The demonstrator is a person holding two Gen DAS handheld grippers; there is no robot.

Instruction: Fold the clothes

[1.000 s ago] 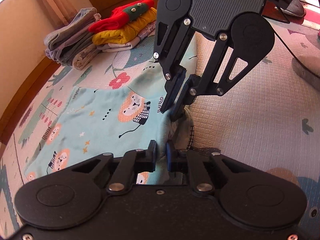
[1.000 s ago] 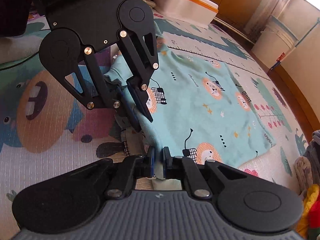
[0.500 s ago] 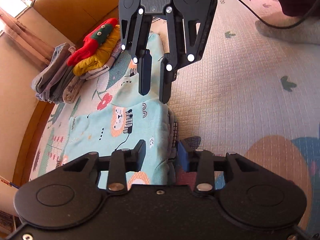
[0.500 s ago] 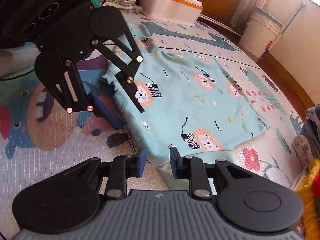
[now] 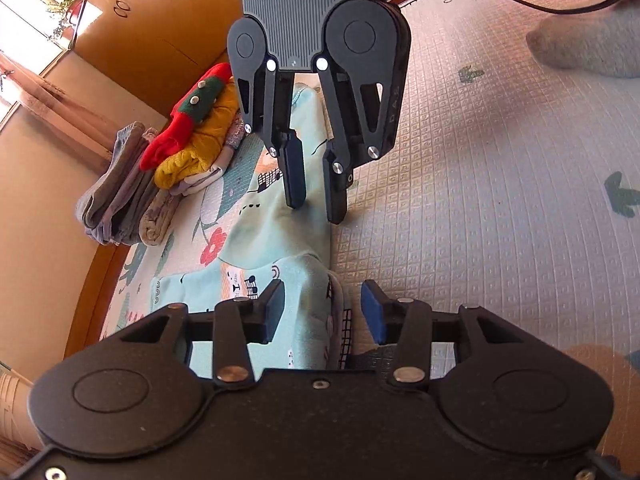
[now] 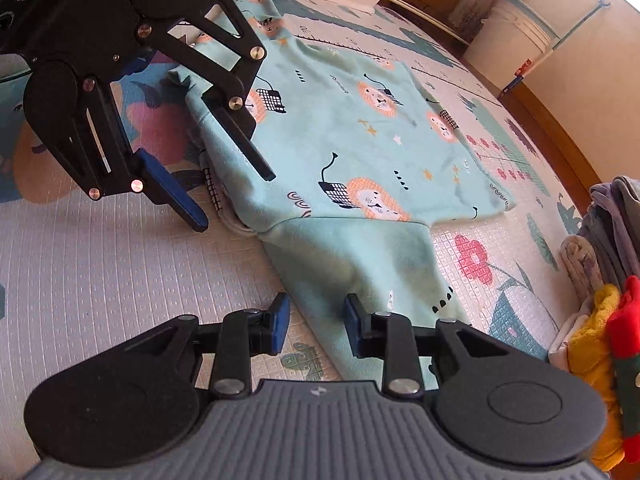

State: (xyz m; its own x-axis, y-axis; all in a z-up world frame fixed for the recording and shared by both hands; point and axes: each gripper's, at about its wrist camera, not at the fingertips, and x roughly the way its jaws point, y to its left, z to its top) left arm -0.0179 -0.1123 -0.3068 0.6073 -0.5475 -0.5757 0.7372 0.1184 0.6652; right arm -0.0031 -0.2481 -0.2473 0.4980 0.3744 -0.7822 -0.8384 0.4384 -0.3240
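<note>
A light blue top [image 6: 372,148] with lions on it lies flat on the play mat [image 5: 500,208] on the floor. One side is already folded over, so a straight folded edge runs along the side nearest the two grippers. A plain blue sleeve [image 6: 360,264] sticks out from under the lion part and points toward the right gripper.

The left gripper [image 5: 320,308] hangs just above that folded edge. Its jaws are wide apart and hold nothing. The right gripper [image 6: 314,322] is over the sleeve, and its jaws are wide apart and empty too. I think both let the cloth lie so the fold can settle flat on the mat. The two grippers face each other along the same edge, which looks like a good way to keep a fold straight.

I guess the sleeve is the next bit to tuck in, because it pokes out past the neat part.

Off to the side sits a pile of folded clothes [image 5: 172,160], with a red and green piece on top, then yellow, then grey ones. It looks like the place for finished things.

A white bucket [image 6: 512,32] stands by the wall. The mat has small numbers printed along a ruler line, but they are too small to read well.
</note>
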